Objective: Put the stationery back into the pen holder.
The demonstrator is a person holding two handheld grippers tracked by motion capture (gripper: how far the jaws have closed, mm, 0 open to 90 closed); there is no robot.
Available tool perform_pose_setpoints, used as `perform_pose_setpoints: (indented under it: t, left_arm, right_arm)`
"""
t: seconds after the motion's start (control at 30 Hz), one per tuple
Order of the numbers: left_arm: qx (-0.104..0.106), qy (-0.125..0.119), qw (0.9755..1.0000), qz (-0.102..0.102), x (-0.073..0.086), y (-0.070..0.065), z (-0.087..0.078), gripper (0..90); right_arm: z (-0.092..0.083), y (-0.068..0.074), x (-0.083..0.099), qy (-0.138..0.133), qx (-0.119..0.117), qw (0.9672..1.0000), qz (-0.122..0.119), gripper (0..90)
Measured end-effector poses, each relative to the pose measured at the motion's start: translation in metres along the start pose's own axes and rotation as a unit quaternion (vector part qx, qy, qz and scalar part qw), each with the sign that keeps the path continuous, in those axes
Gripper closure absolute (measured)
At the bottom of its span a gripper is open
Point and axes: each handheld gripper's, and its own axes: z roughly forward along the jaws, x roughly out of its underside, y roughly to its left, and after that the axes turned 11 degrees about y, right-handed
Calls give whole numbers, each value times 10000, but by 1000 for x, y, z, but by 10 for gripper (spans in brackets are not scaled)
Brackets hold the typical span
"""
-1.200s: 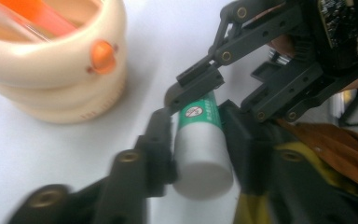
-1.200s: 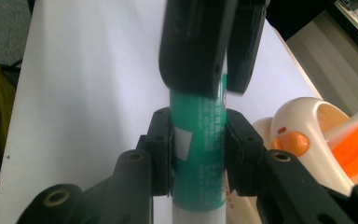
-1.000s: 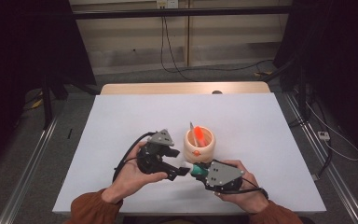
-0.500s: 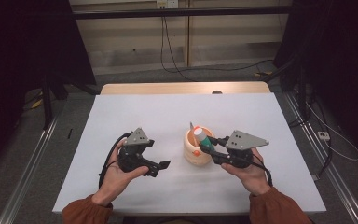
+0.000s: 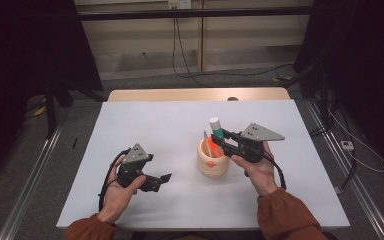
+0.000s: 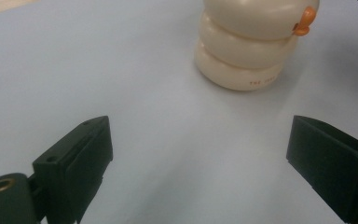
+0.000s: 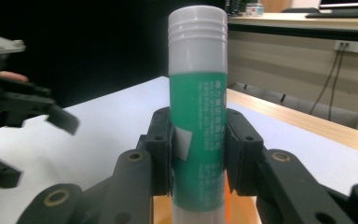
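The right gripper (image 5: 219, 139) is clamped on a glue stick (image 5: 215, 128), its two black jaws pressing the green barrel from both sides. In the right gripper view the glue stick (image 7: 197, 107) stands upright between the jaws, white ribbed cap at 12 o'clock, with small white print running down the green label; the print is too fine to read. In the high view the stick hangs just above the rim of a cream pen holder (image 5: 212, 160), at the holder's 1 o'clock edge. An orange item (image 5: 212, 146) stands inside the holder; what it is cannot be told.

The left gripper (image 5: 162, 181) rests low at about 8 o'clock on the white table (image 5: 150, 125), well apart from the holder. Its jaws stand wide apart with nothing between them, and the left gripper view shows only bare tabletop in the gap. In that view the pen holder (image 6: 249, 42) sits at 12 to 1 o'clock, built of stacked rounded rings, with a small orange knob (image 6: 304, 21) on its side and a line of red lettering near the base, too small to read.

Beyond the far edge of the table, black cables (image 5: 200, 70) trail along the floor.
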Motion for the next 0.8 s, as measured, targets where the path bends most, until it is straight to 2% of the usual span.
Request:
perform_pose_setpoints:
  t: [0.1,0.23,0.53,0.67,0.8]
  left_arm:
    - [-134,-114,9998,-101,6,3,-2,64]
    - [-253,-244,9992,-209,11,5,-4,64]
    - [-325,-236,9990,-211,15,5,0,63]
    - [-329,-257,9989,-231,16,7,0,63]
    - [-354,-330,9985,-249,16,8,-3,63]
  right_arm:
    - [6,-5,5,73,39,9998,170,665]
    - [7,-6,12,124,43,9995,271,664]
    - [16,-3,25,422,152,9989,153,656]
    - [15,-2,25,394,227,9989,85,614]
    - [11,-3,24,344,245,9990,121,498]
